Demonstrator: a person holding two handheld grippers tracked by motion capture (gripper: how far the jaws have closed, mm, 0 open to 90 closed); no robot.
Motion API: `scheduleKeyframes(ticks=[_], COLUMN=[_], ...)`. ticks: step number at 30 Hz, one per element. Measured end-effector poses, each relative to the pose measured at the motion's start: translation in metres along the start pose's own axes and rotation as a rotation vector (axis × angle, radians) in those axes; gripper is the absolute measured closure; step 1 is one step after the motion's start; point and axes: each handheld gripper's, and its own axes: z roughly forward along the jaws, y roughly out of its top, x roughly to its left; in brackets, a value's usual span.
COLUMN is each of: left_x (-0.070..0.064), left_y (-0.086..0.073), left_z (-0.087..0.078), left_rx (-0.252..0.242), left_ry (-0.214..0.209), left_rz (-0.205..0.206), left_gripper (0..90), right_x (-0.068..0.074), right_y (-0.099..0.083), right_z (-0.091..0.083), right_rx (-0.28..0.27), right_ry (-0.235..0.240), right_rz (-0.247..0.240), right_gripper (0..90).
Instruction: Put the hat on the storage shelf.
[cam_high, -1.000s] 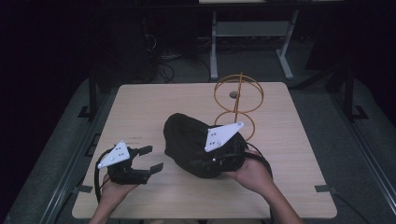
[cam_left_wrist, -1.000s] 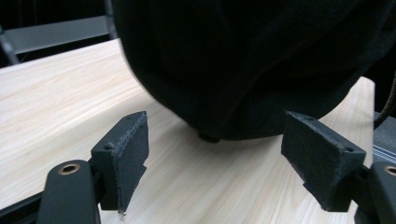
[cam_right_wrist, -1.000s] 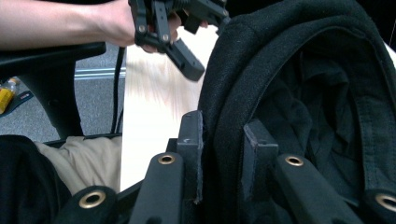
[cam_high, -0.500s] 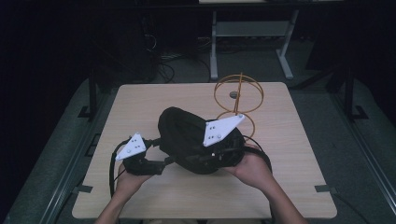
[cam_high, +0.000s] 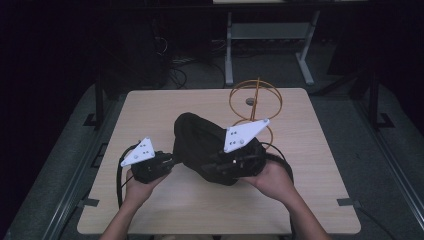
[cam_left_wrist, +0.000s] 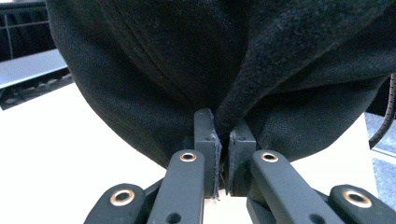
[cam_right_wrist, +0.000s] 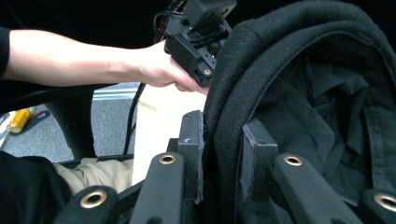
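- One black fabric hat (cam_high: 200, 140), held between the grippers
- Two handheld grippers: left gripper (cam_high: 167, 161), right gripper (cam_high: 220, 159)
- One gold wire stand (cam_high: 255, 107)
- One wooden table (cam_high: 150, 107)
- Two bare hands: left hand (cam_high: 140, 187), right hand (cam_high: 272, 180)

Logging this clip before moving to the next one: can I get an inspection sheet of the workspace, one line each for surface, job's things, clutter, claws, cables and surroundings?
Surface: pale wooden table top, bare apart from the items below.
Job's things: bunched black fabric garment, held between both claws at mid-table.
Clutter: orange wire ring stand behind the garment, with a small grey disc inside its ring.
Claws: left claw shut on a fold of the garment; right claw closed around a thick hem.
Cables: black cable loops from the left claw; more lie on the floor behind the table.
Surroundings: dark room, grey metal frame beyond the table.
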Motion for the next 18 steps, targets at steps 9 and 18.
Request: scheduleKeyframes(ticks=[9,18], left_x=[0.002,0.002], left_y=[0.027,0.060], left_z=[-0.017,-0.027], left_rx=[-0.025,-0.026], left_ry=[0.038,0.066], left_rz=[0.018,0.066], left_gripper=[86.8,87.0], right_x=[-0.009,-0.017], right_y=[-0.007,-0.011], right_z=[-0.009,-0.013], right_rx=[-0.070,-0.138], right_ry=[-0.007,-0.005], right_rz=[0.055,0.101], right_gripper=[71.0,66.4])
